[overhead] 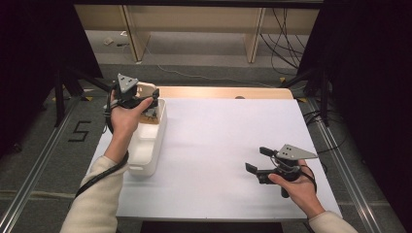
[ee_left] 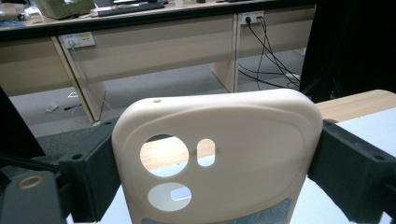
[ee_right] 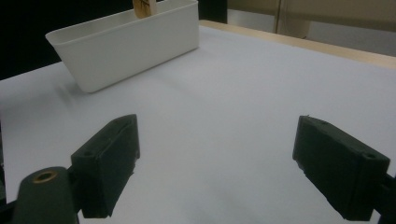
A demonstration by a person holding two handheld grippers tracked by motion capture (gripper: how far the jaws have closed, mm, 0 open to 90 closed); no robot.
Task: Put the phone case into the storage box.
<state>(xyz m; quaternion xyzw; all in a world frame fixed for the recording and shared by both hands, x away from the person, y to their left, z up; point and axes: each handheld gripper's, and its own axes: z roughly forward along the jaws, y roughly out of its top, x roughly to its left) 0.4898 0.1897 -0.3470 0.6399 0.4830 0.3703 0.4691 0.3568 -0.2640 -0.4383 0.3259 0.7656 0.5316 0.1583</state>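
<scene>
A cream phone case [ee_left: 243, 140] with round camera cutouts stands upright between the two black jaws of my left gripper [ee_left: 219, 172], which is shut on its sides. From above, the left gripper [overhead: 147, 101] holds the phone case [overhead: 145, 89] over the far end of a white plastic bin [overhead: 145, 145] at the table's left edge. My right gripper [overhead: 257, 159] hovers low over the white table [overhead: 218, 141] at the front right. In its own view the right gripper [ee_right: 229, 168] stands open with nothing between its jaws, facing the bin [ee_right: 126, 51] and the case [ee_right: 144, 7].
A strip of bare wood [overhead: 223, 92] runs along the table's far edge. Beyond it are desk legs and loose cables [overhead: 282, 34] on the floor. Dark stands and rails flank the table on both sides.
</scene>
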